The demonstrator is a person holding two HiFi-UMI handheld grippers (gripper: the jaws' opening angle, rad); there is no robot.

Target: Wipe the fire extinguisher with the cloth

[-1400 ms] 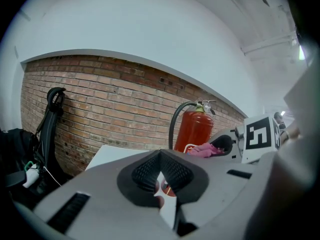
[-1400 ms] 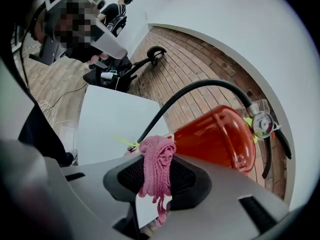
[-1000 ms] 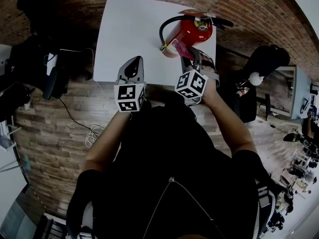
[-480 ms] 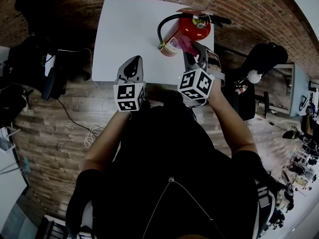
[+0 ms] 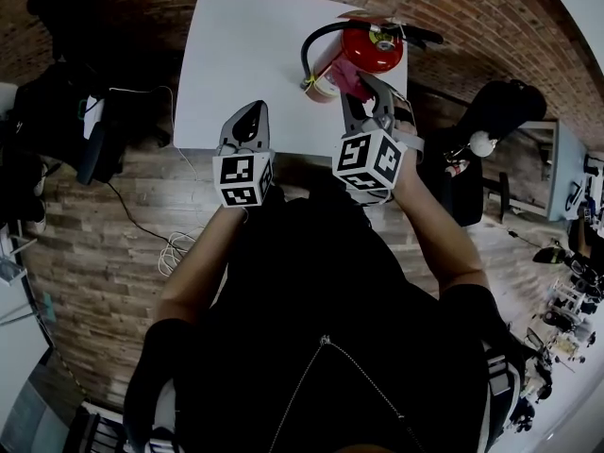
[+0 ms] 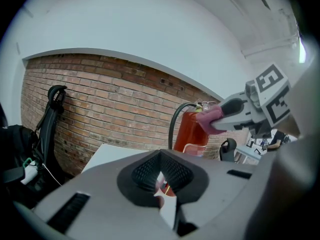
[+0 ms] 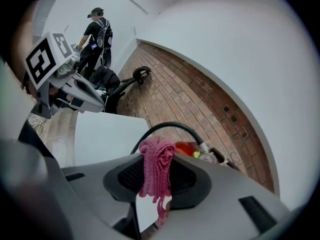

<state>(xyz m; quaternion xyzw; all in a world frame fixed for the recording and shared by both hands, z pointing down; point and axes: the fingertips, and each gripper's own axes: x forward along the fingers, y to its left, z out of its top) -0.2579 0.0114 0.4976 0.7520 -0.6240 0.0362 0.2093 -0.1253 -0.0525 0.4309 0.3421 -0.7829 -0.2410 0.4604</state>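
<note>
The fire extinguisher [image 5: 366,47] stands upright at the right edge of the white table [image 5: 241,55]. The pink cloth [image 7: 156,166] is clamped in the right gripper [image 5: 366,97], just beside the cylinder. The left gripper [image 6: 162,184] is closed and empty, over the table's near edge.

A fire extinguisher [image 5: 370,47] with a glossy red body that looks like painted metal, and a smooth black hose [image 7: 167,125]. The table [image 5: 236,64] is smooth, matt white. The cloth [image 7: 156,168] is coarse pink knit with loose threads. The left gripper [image 5: 247,113] and right gripper [image 5: 364,91] are matt grey plastic with black, finely ridged pads [image 6: 145,171]. The wall [image 6: 100,109] is rough red brick.
</note>
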